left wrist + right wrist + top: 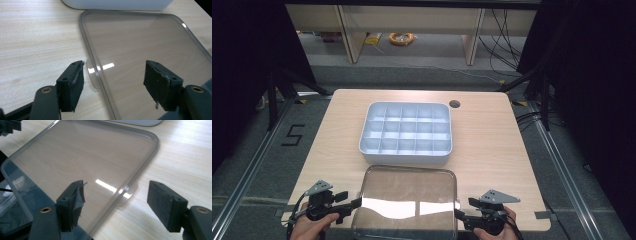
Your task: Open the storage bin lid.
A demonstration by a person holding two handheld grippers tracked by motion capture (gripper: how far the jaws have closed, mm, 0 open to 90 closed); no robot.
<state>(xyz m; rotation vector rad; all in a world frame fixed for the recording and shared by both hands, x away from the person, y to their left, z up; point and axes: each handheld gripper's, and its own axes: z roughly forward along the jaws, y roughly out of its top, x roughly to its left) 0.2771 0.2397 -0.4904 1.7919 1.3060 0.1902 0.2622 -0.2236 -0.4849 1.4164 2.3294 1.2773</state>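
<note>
The clear lid [404, 202] lies flat on the near part of the desk [492, 145], just in front of the white divided tray [406, 134]. Its near edge runs off the bottom of the high view, so how far it overhangs the desk's near edge is hard to make out; in the right gripper view its near-left corner does stand out past the desk edge, with dark floor and clutter seen blurred through the plastic. Being transparent, the lid shows mostly by its grey rim and a bright glare stripe. Its long axis runs left to right, parallel to the tray's long side.

The left tongs [354, 204] sit at the lid's left edge, the right tongs [458, 215] at its right edge, both pointing inward. In the left gripper view the left tongs [113, 81] stand wide, straddling the lid's rim and a small clear tab [91, 75] without the pads pressing on either. In the right gripper view the right tongs [116, 200] are equally wide, with the rim and a matching tab [128, 193] between them, untouched. The hands are cut off at the bottom of the high view.
</note>
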